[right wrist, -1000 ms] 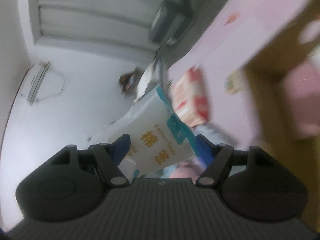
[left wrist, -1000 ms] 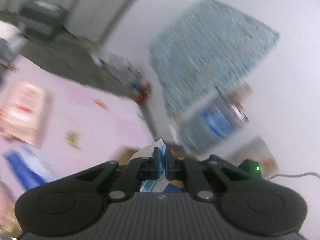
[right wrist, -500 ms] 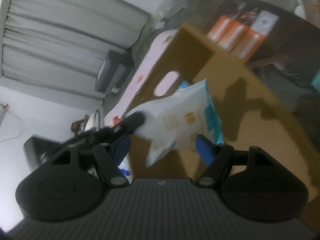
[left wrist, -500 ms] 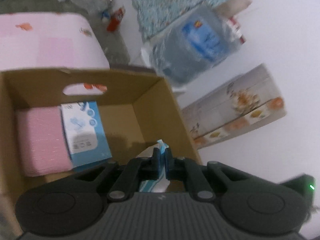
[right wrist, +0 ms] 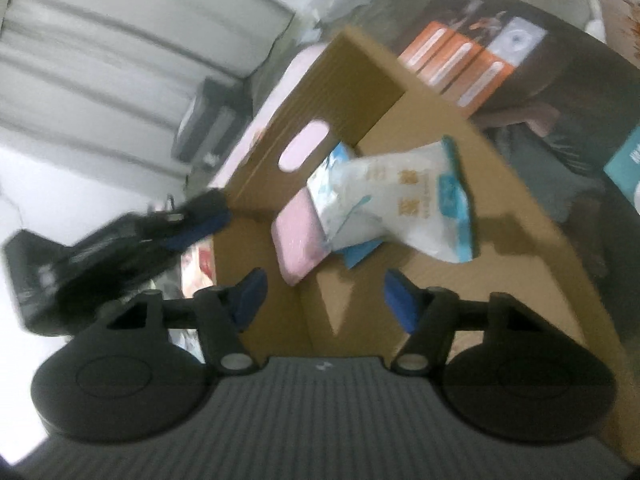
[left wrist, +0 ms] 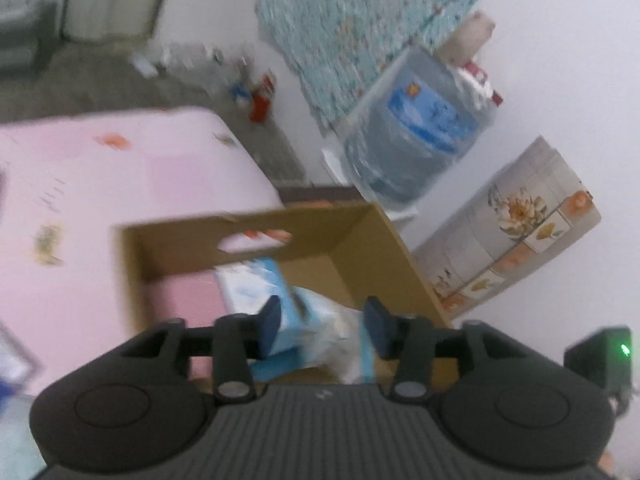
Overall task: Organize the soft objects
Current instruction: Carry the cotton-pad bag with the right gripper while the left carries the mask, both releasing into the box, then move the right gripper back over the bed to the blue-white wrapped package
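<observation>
Hovering over the cardboard box (right wrist: 516, 280), the left tool (left wrist: 324, 326) is opening and the right tool (right wrist: 322, 294) closing on nothing, so the white pack (right wrist: 404, 208) drops beside the pink one (right wrist: 298, 236).

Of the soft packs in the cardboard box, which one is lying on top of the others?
The white cotton pad bag with blue edges: it lies tilted over the pink pack and the light blue pack, which lie flat beneath it.

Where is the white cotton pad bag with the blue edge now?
In the right wrist view, the white bag is inside the cardboard box, leaning over the pink pack and blue packet, right of the box's handle hole.
</observation>
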